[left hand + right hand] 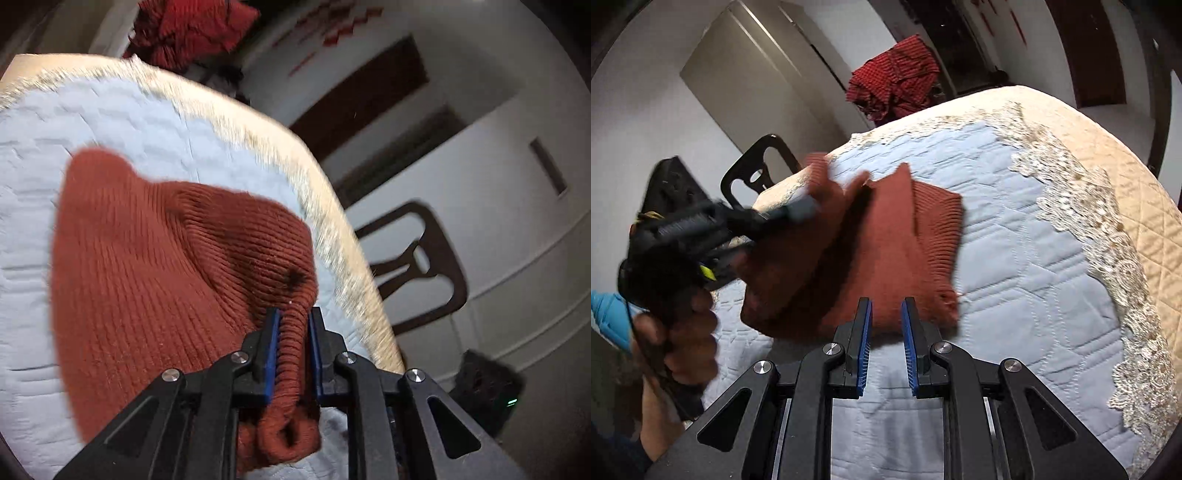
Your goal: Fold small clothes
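The sweater (155,266), rust-red and rib-knit, fills the middle of the left wrist view, draped over a pale blue quilt (110,122) with a cream lace border (258,136). A bunched fold of its knit runs down between the blue pads of the left gripper (293,321) at the lower centre of the frame, and the jaws are clenched on that fold. In the right wrist view the sweater (886,236) sits at mid-frame, its left part lifted off the quilt (1015,240) and blurred, its ribbed hem toward the right lying flat. There the left gripper (801,208) appears at the left, blurred, with the hand (687,332) that carries it below. The right gripper (886,314) is at the lower centre, its jaws released with a gap between the pads, and the sweater's near edge just beyond the tips. A red cloth (897,81) lies heaped at the upper centre, and a dark chair (417,266) stands beyond the quilt's edge.
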